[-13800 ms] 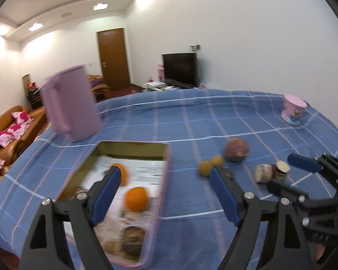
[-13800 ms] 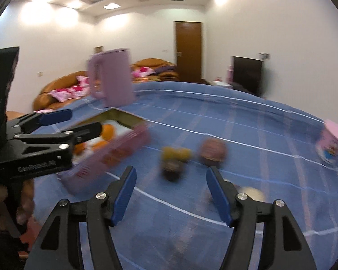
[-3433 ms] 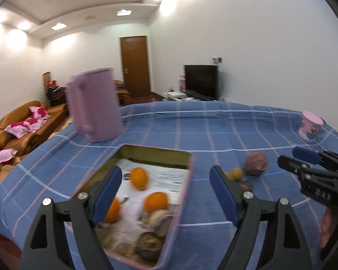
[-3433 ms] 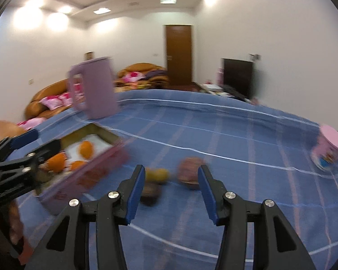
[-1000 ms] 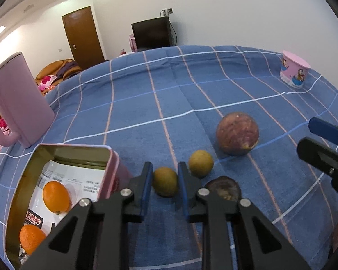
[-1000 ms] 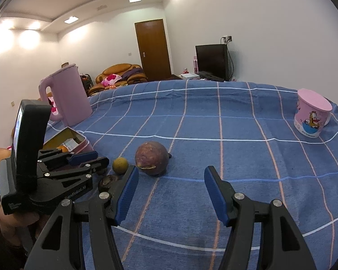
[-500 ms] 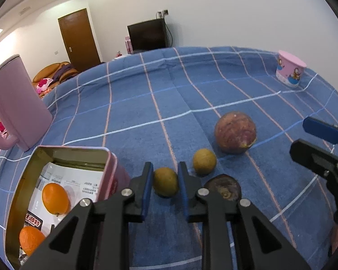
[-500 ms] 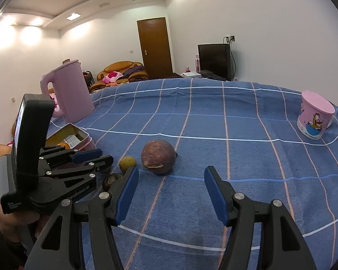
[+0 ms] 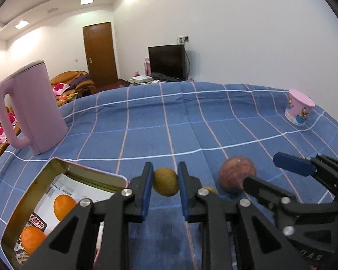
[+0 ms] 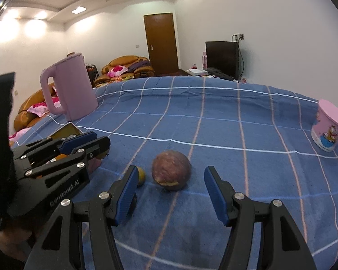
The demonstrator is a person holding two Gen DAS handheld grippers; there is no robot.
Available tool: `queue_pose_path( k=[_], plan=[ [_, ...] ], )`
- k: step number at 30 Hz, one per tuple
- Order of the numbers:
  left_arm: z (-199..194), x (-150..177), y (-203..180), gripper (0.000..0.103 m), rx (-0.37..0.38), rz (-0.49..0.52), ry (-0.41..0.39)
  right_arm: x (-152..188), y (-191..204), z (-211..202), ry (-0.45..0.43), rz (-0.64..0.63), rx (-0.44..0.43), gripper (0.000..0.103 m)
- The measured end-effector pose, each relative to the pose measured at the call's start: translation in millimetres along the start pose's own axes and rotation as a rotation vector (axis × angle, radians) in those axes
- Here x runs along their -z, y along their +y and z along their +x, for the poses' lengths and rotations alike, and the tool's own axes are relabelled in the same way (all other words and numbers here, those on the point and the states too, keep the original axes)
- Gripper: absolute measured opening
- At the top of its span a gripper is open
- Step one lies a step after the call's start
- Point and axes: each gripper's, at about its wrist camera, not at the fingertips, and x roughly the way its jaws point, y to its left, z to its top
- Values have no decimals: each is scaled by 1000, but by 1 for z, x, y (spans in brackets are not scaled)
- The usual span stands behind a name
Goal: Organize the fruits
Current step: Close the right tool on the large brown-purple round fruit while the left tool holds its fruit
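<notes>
Left gripper [image 9: 163,185], its black side lettered "GenRobot.AI", clamps a small round yellow-green fruit [image 9: 165,181]; right gripper [image 10: 170,190] gapes apart near a round purple fruit [image 10: 171,170].

On the desk [image 9: 146,121], the tin [image 9: 18,204] lies near left with two oranges [image 9: 64,207] in it. The kettle [image 9: 31,110] stands behind the tin. Right of the tin, a small fruit [image 9: 165,184] sits between the left tool's [image 9: 163,187] fingers. Further right lies a big fruit [image 9: 236,176], another small fruit [image 10: 140,175] beside it. The cup [image 9: 298,108] stands far right.
</notes>
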Motion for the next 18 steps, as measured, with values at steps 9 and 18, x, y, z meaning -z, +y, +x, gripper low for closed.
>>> queue_pose_path(
  k=[9, 18],
  plan=[
    [6, 2, 7, 23, 5, -40, 9, -8, 0, 34, 85, 16, -1, 63],
    [5, 3, 10, 23, 12, -58, 6, -7, -2, 50, 154, 31, -12, 52]
  ],
)
